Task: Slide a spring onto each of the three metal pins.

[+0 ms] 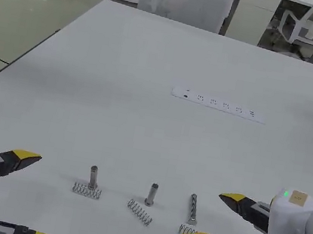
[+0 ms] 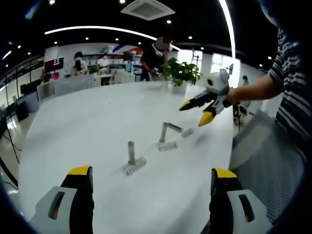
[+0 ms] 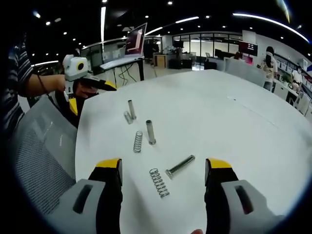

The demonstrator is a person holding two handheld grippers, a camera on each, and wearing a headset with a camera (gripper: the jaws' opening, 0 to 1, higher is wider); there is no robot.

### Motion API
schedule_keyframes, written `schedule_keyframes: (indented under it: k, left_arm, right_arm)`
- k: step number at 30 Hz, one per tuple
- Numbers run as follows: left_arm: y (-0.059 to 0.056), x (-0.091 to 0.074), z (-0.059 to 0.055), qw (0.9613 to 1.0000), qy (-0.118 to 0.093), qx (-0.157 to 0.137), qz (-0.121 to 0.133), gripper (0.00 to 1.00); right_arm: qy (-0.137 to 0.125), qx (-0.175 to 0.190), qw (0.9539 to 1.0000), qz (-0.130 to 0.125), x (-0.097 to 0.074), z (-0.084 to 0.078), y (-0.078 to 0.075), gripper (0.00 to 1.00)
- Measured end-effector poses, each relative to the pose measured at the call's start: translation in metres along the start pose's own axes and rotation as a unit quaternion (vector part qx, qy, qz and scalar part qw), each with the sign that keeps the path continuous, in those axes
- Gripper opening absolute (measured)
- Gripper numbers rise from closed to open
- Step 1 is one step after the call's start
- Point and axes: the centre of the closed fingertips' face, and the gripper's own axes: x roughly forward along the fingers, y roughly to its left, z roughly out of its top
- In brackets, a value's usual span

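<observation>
Small coiled steel spring (image 3: pixel 159 182) lay between wide empty jaws of right gripper (image 1: pixel 204 217) | left gripper (image 1: pixel 33 198) wide | we judged mid-coil pinch best.

pins: you have three short silver metal pins, namely the left pin (image 1: pixel 93 177), the middle pin (image 1: pixel 152 194) and the right pin (image 1: pixel 193 207) as you look down.
springs: three small coiled steel wire springs, one beside each pin: the left spring (image 1: pixel 86 190), the middle spring (image 1: pixel 140 211) and the right spring (image 1: pixel 187 230).
grippers: you hold two yellow-tipped black and white grippers, the left gripper (image 2: pixel 151 173) and the right gripper (image 3: pixel 163 163).
jaws: two on each gripper, four in all.
power strip: one long white power strip (image 1: pixel 218 103).
table: one wide white table (image 1: pixel 156 50).
chairs: two pale office chairs past your table's far edge, the near chair (image 1: pixel 183 0) and the far chair (image 1: pixel 309 26).
</observation>
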Motion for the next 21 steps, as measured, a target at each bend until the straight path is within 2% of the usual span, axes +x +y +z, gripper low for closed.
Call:
schedule_keyframes:
  k: [3, 13, 17, 18, 21]
  left_arm:
    - [-0.001, 0.001, 0.0, 1.0, 0.001, 0.0, -0.001, 0.98]
    - [-0.002, 0.003, 0.0, 1.0, 0.003, 0.001, -0.004, 0.98]
    - [-0.002, 0.005, 0.001, 1.0, 0.001, 0.0, -0.004, 0.98]
    - [-0.001, 0.005, 0.002, 1.0, 0.0, 0.0, -0.004, 0.98]
    - [-0.001, 0.004, 0.002, 1.0, -0.002, -0.003, -0.003, 0.98]
  right_arm:
    - [0.016, 0.027, 0.9995, -0.007, 0.002, 0.0, -0.007, 0.62]
    - [0.023, 0.048, 0.9984, -0.018, 0.007, 0.006, -0.02, 0.52]
    - [0.035, 0.069, 0.9967, -0.026, 0.011, 0.003, -0.027, 0.45]
    - [0.047, 0.074, 0.9958, -0.025, 0.012, 0.0, -0.027, 0.42]
    - [0.055, 0.083, 0.9948, -0.023, 0.016, -0.002, -0.028, 0.39]
